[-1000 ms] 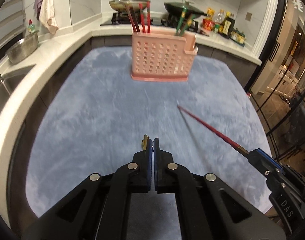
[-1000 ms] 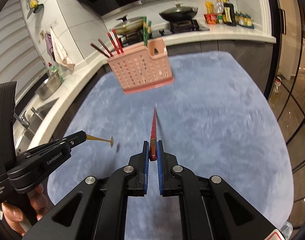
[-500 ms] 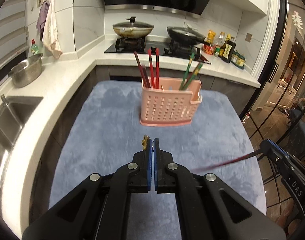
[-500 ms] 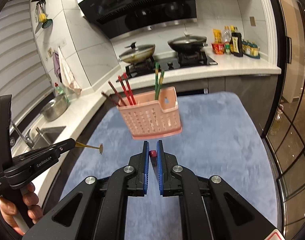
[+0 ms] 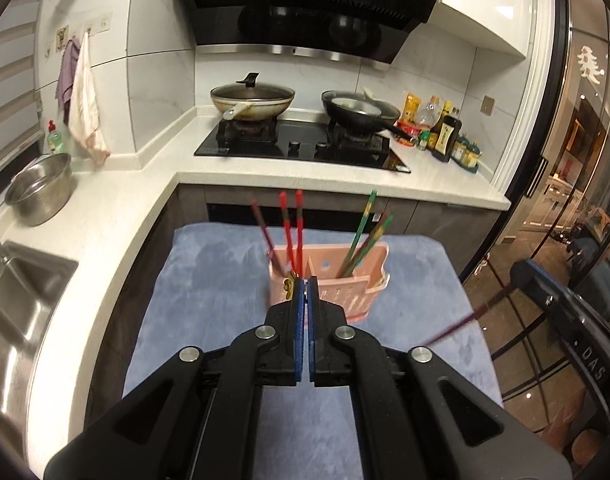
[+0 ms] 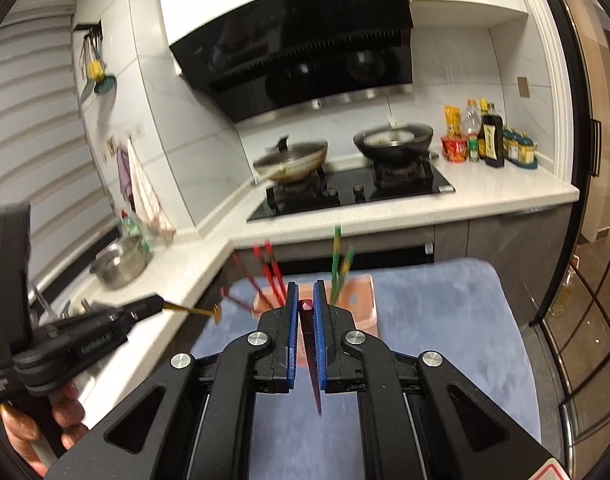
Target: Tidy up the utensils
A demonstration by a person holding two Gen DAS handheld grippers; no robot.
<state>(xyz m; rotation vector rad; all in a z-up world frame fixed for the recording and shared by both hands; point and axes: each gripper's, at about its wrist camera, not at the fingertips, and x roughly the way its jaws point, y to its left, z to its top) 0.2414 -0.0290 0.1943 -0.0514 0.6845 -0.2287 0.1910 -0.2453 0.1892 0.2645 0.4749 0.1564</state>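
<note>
A pink perforated utensil holder (image 5: 361, 286) stands on the blue-grey mat (image 5: 209, 280), with red chopsticks (image 5: 293, 224) in its left part and green ones (image 5: 365, 228) in its right. It also shows in the right wrist view (image 6: 361, 304). My left gripper (image 5: 306, 284) is shut on a small gold fork (image 6: 197, 311), raised in front of the holder. My right gripper (image 6: 305, 300) is shut on a dark red chopstick (image 6: 313, 368), which points down and back; it shows blurred in the left wrist view (image 5: 465, 320).
A white counter (image 5: 117, 200) runs along the left and back. It carries a steel bowl (image 5: 39, 190), a sink (image 5: 13, 304), a hob with two pans (image 5: 253, 100) and sauce bottles (image 5: 445, 132). Glass doors (image 5: 565, 240) stand at the right.
Both grippers have risen and tilted up, so the holder now looks lower and the kitchen wall fills the views. The red chopstick has swung from pointing forward to pointing down and back.
</note>
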